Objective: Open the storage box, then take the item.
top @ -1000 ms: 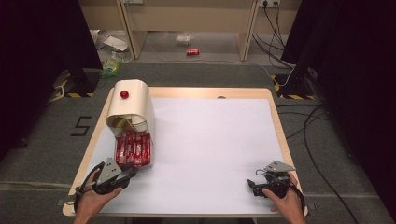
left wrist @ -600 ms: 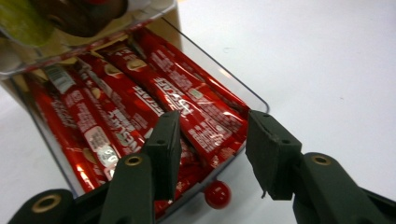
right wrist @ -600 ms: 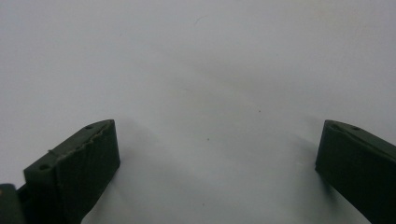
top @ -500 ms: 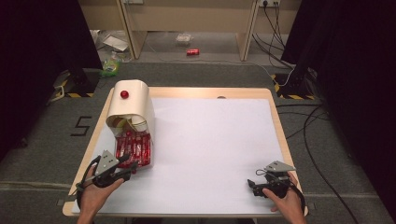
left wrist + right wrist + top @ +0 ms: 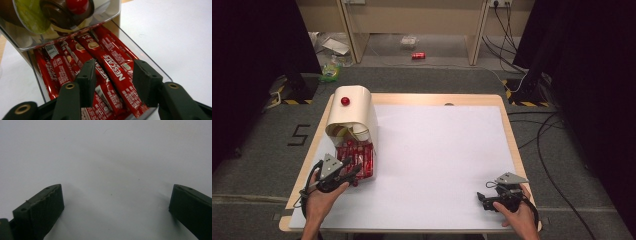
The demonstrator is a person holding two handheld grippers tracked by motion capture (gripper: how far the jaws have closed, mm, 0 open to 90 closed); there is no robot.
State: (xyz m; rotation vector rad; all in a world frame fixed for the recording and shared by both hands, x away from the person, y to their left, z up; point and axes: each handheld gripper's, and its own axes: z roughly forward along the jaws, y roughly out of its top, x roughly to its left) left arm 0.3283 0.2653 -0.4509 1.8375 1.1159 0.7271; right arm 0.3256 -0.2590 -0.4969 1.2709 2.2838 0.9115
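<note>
Left gripper (image 5: 113,82): jaws partly spread, just been opening, pads bare and pressing on nothing, poised right over the near end of the red coffee sticks (image 5: 110,72). One stick runs up between the two pads; no pinch visible.

Sticks packed side by side in the clear tray (image 5: 147,67) at the foot of the cream dispenser (image 5: 352,112), long axes running from 6 toward 12 in the left gripper view, so lying along the line of the jaws, not across it. Near ends straight ahead of the fingers at 12, almost beneath them.

On the high view, left gripper (image 5: 346,176) at the tray's near edge, pointing toward about 1 o'clock, hand (image 5: 319,202) behind it at 7, forearm coming up from the bottom edge. Dispenser beyond at 12, on the table's left side.

Right gripper (image 5: 484,201): jaws spread wide, nothing between them but bare white table cover (image 5: 107,157). Parked at the table's 5 o'clock corner, well apart from the sticks. Clearly the left hand nearer; likely next, a close on one stick.
</note>
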